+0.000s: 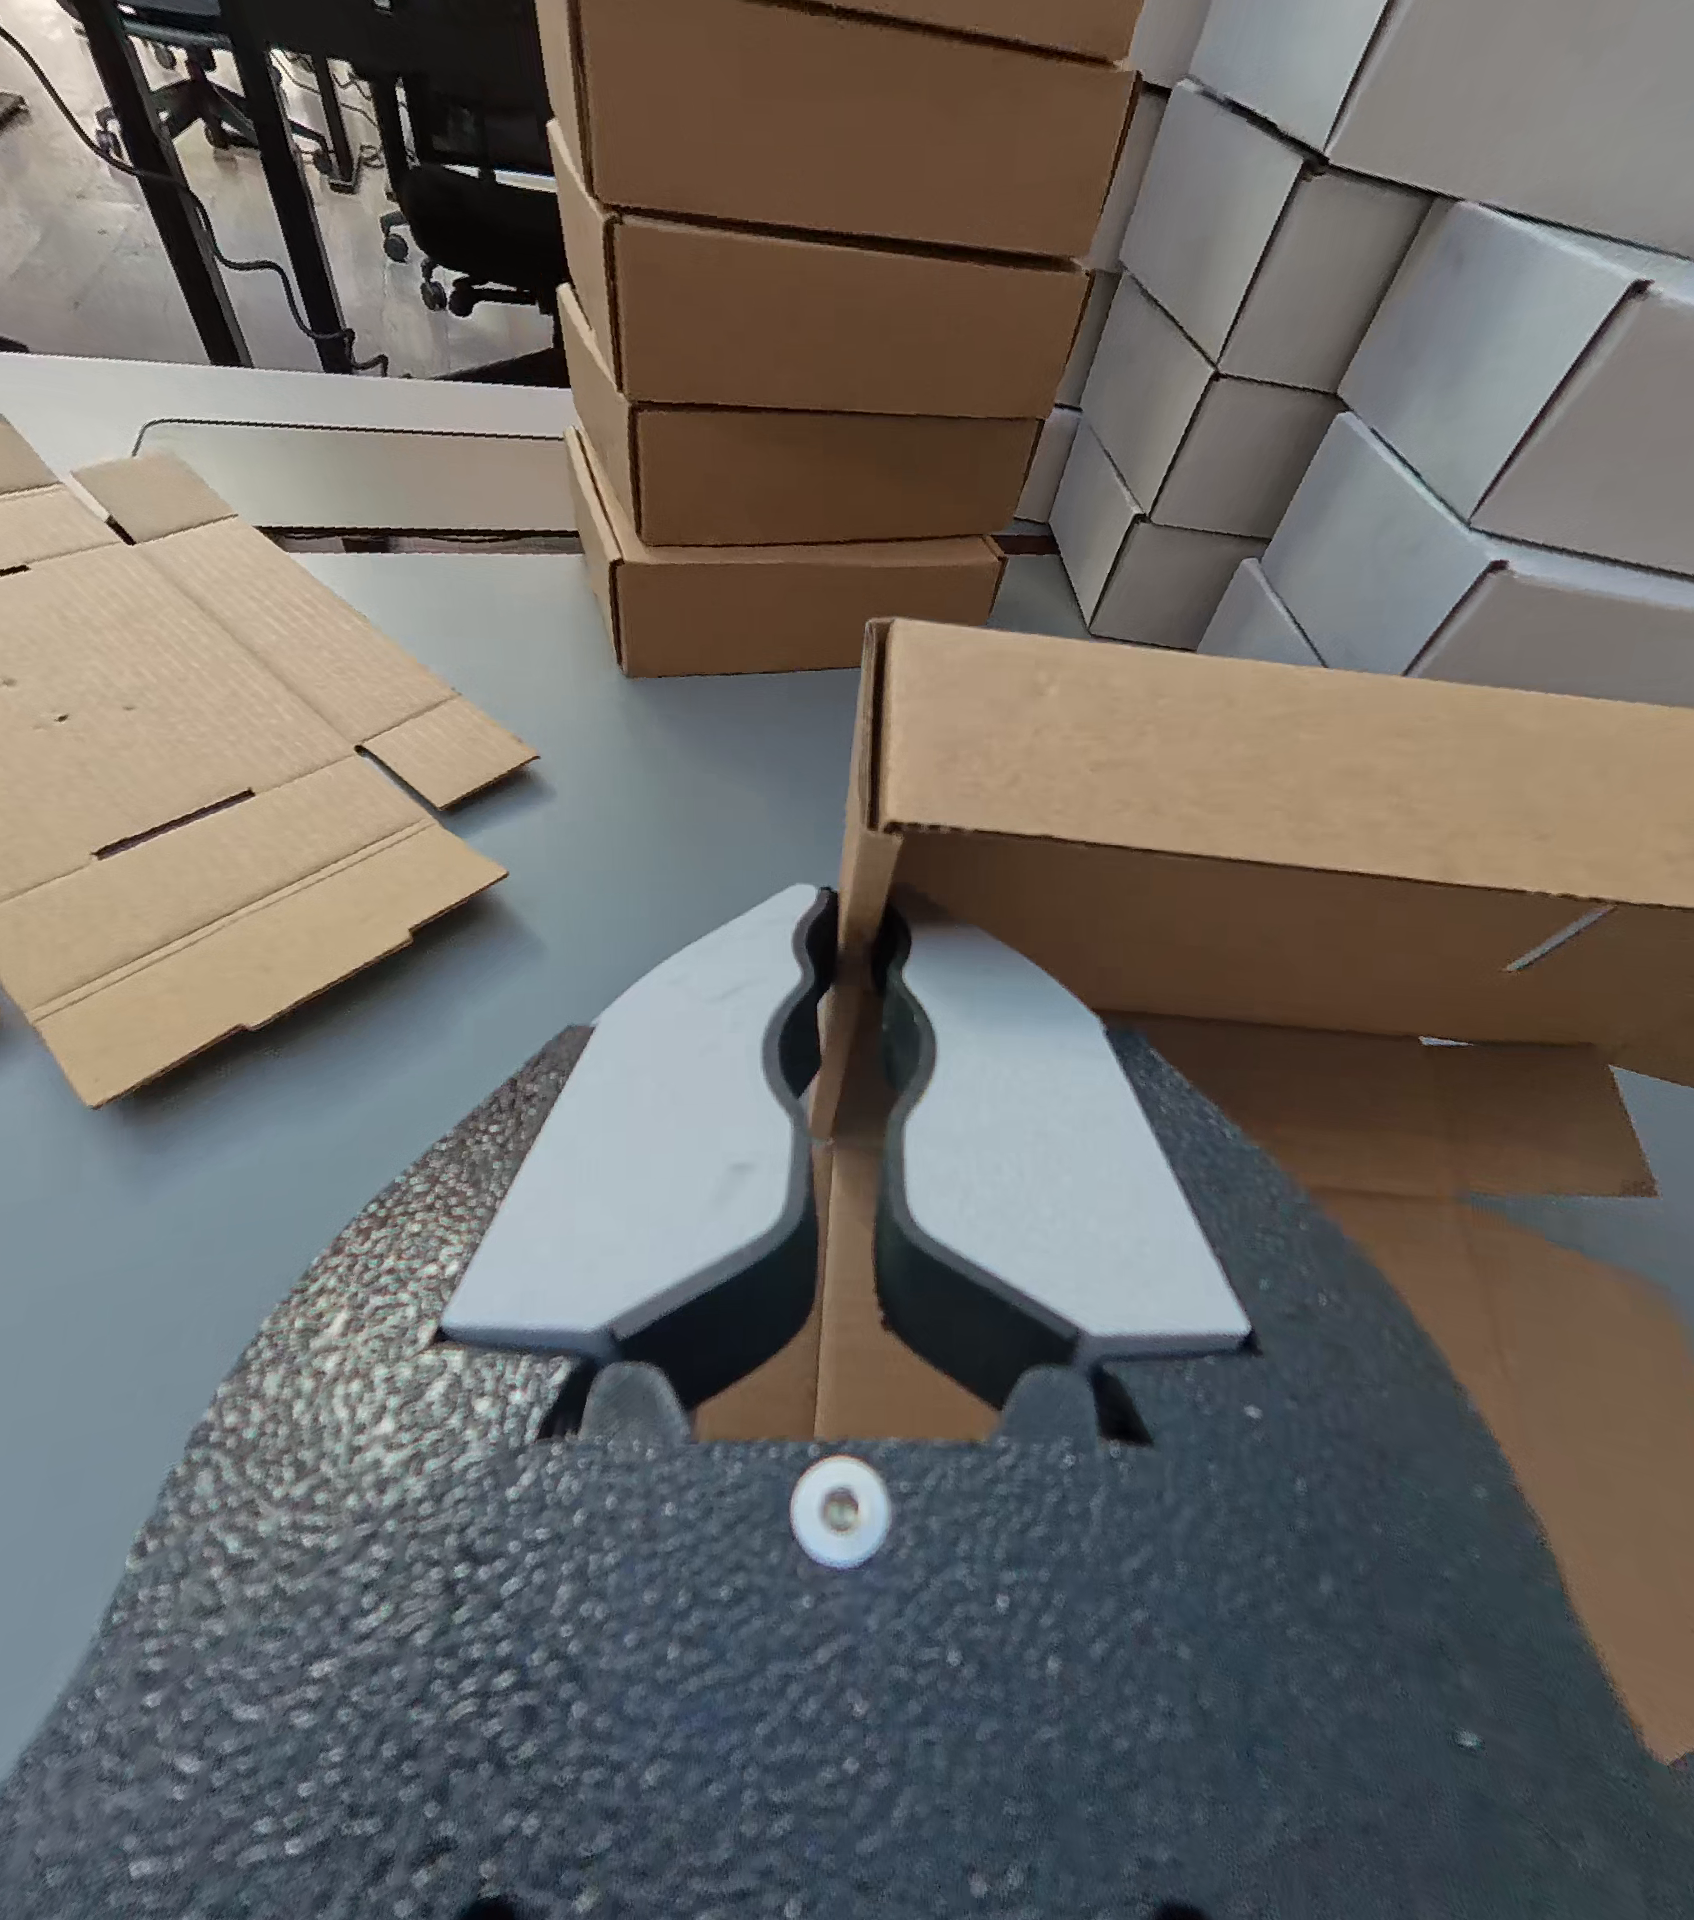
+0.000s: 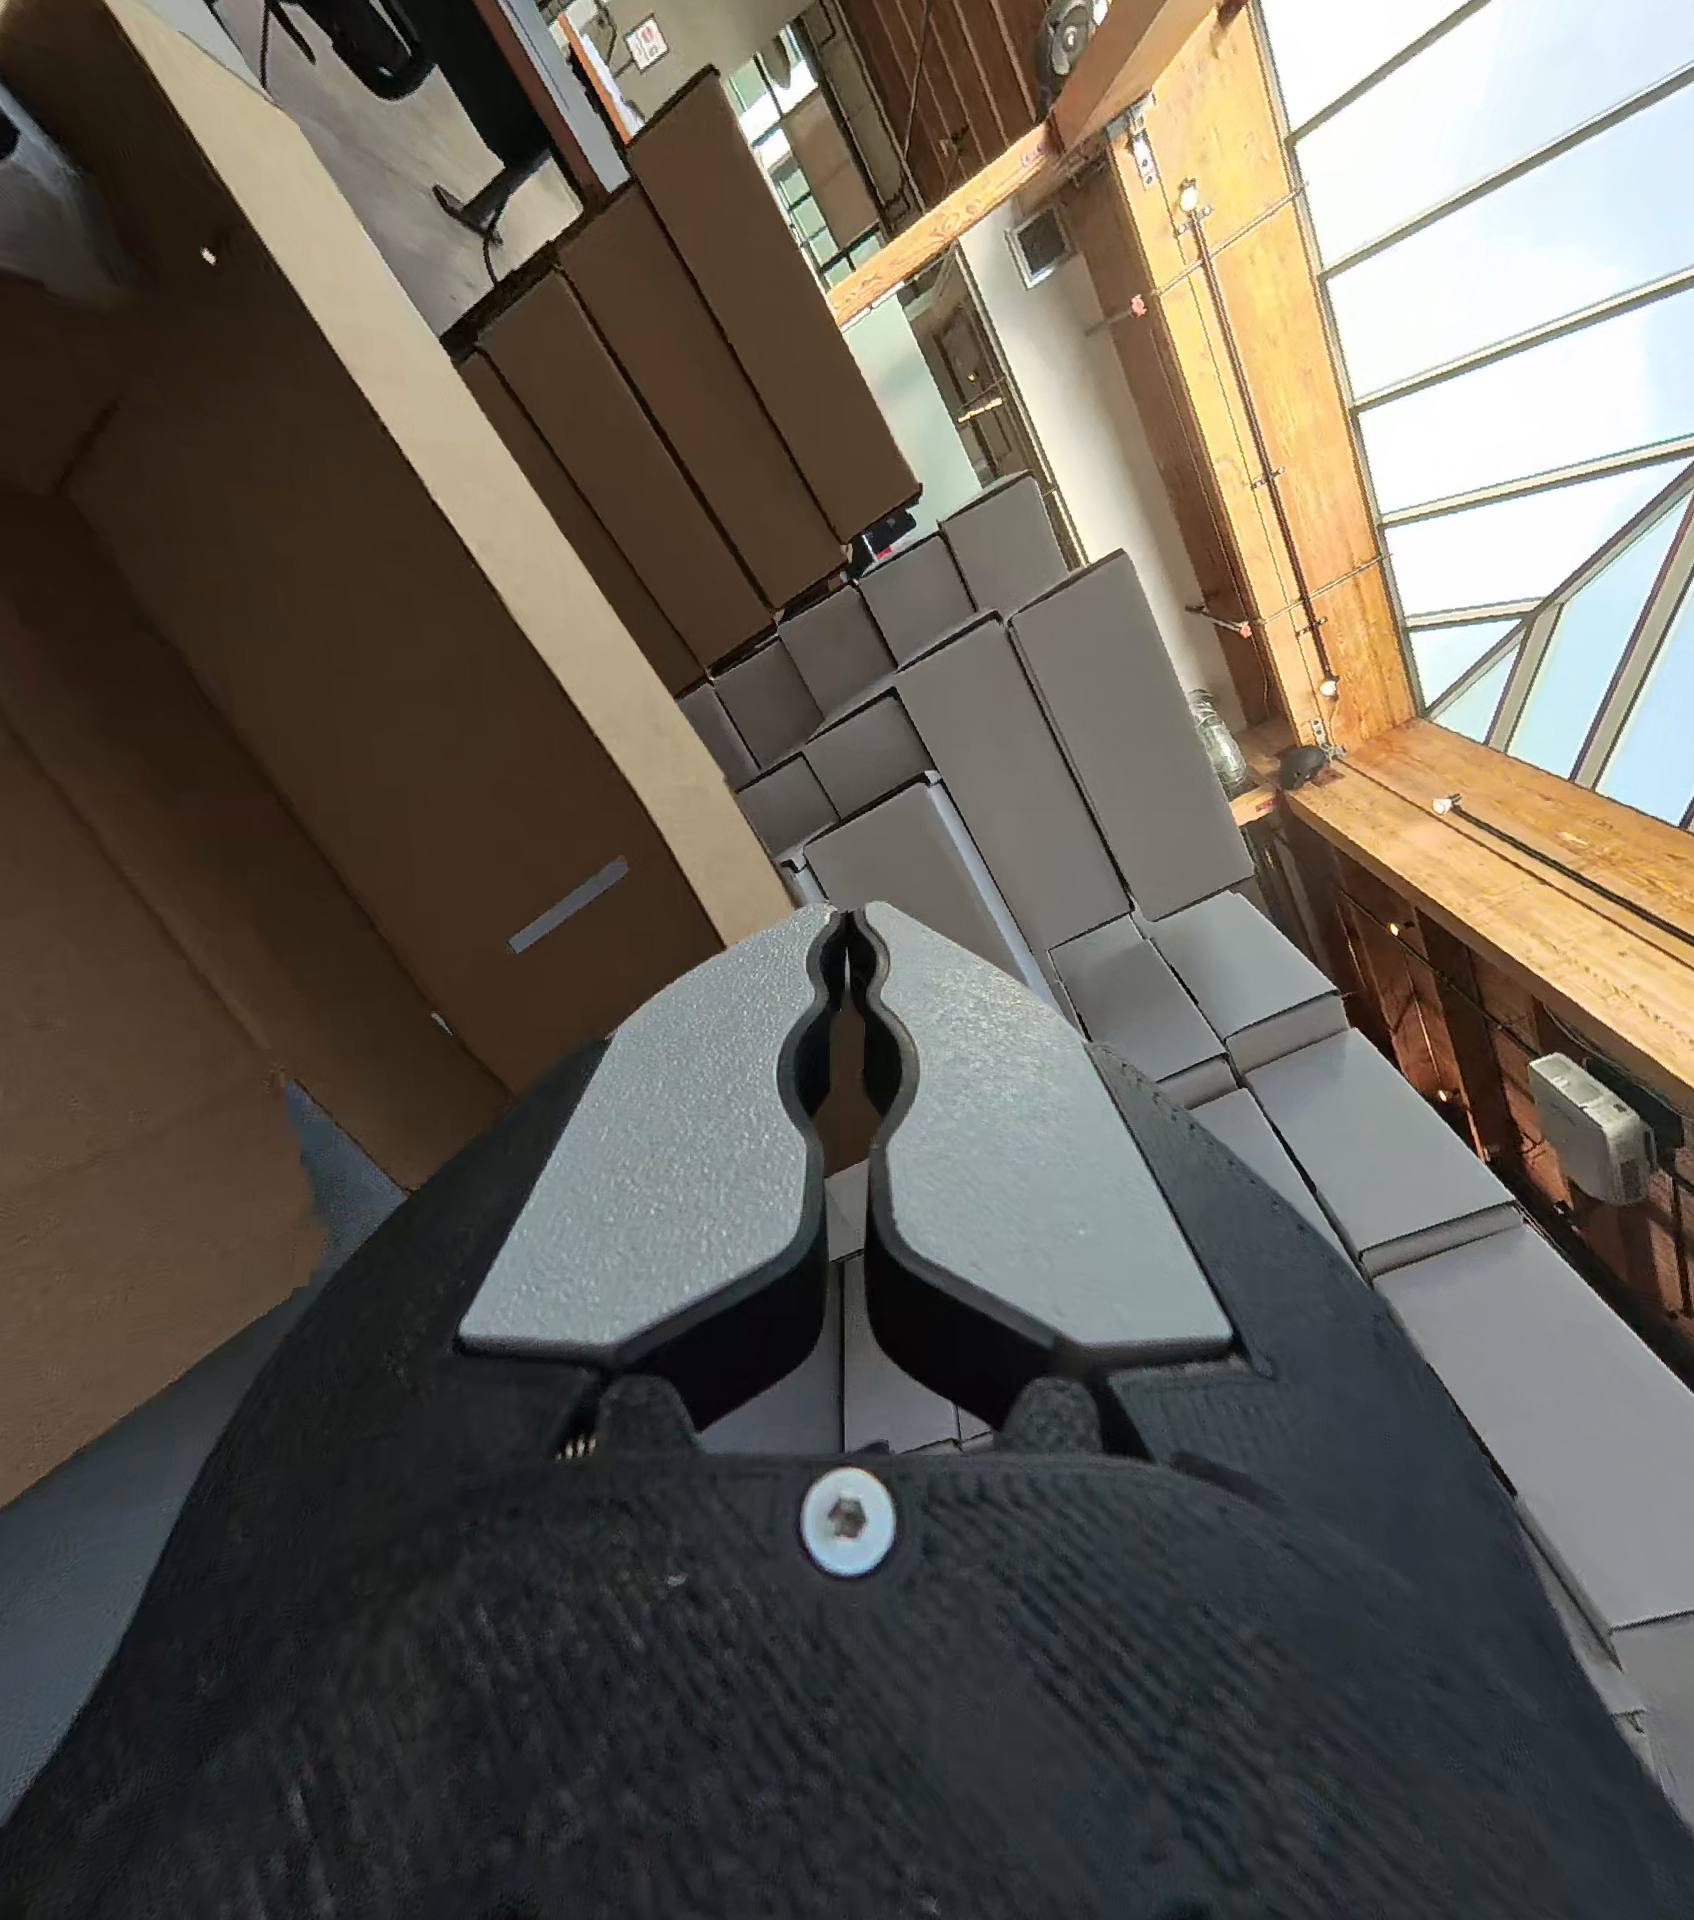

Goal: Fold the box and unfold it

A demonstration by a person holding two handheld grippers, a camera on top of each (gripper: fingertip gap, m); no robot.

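— Table point(image 1: 95, 1299), grey, spread under everything; anything larger on it?

— Heaped white cartons point(image 1: 1445, 364) at far right, banked up like steps. Next in size, a stack of brown boxes point(image 1: 812, 343), closed, standing at the middle back.

— And the flat piece at left?

— Unfolded cardboard blank point(image 1: 157, 727), lying flat, well apart from the work.

— Task piece?

— Box point(image 1: 1321, 790), brown corrugated, half formed, right of centre and just in front of the stack. Long wall raised and tilted, base panels lying flat on the table beneath. Seen also in the right wrist view as a broad brown wall point(image 2: 230, 644) filling the left side (view strongly tilted there).

— Left gripper point(image 1: 859, 940)?

— Closed down on the upright end flap point(image 1: 866, 883) of the box, the cardboard edge pinched between the two grey fingers point(image 1: 677, 1122) with almost no gap.

— Right gripper point(image 2: 853, 925)?

— Fingertips pressed together, nothing between them, tips just beside the edge of the brown wall. Touching it or not: cannot tell.

— Beyond that?

— Wooden beams and a glazed window point(image 2: 1570, 364) at upper right, white cartons below.
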